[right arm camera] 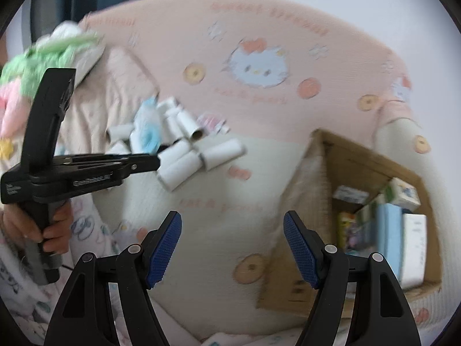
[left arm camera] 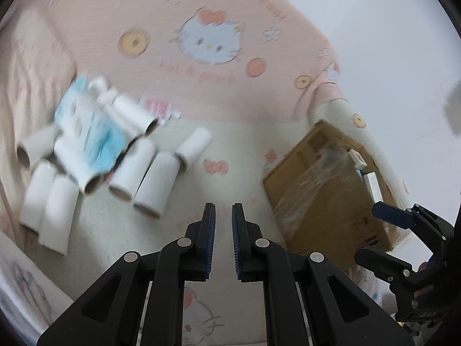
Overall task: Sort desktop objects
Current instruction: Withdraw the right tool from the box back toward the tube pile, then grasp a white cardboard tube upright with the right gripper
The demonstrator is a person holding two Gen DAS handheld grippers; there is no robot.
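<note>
**Both tongs empty over the cat-print cloth, rolls heaped to one side, box at the other**

The left tongs (left arm camera: 223,213) are nearly pressed together, only a thin slit between the blue pads, and nothing is caught in it. The right tongs (right arm camera: 232,225) stand spread wide, also with nothing between them. A hand (right arm camera: 43,230) grips the handle of the left tool, seen from the right wrist camera at the left side of that view, its tip reaching toward the heap of rolls.

Both tools hang above the cream part of a cloth (left arm camera: 239,150) that covers the surface; whether it is a bed or a table under it I cannot tell. Farther off the cloth turns pink and carries a white cat face with a red bow (left arm camera: 210,40), round orange biscuits and small flowers.

Near the left edge of the cloth lies a cluster of white cardboard tubes (left arm camera: 155,184), most lying side by side with their open ends toward the tongs, some piled on each other. A light blue and white packet (left arm camera: 92,132) rests across the top of the heap, too blurred to read. A small pink-and-white item (left arm camera: 158,108) lies just behind the tubes.

At the right edge stands an open brown cardboard box (right arm camera: 371,161), with clear tape on one outer wall. Inside it are several small cartons (right arm camera: 403,193) standing and leaning against each other, white, blue and green.

At the far left corner sits something fluffy, green and pink (right arm camera: 34,63).
</note>
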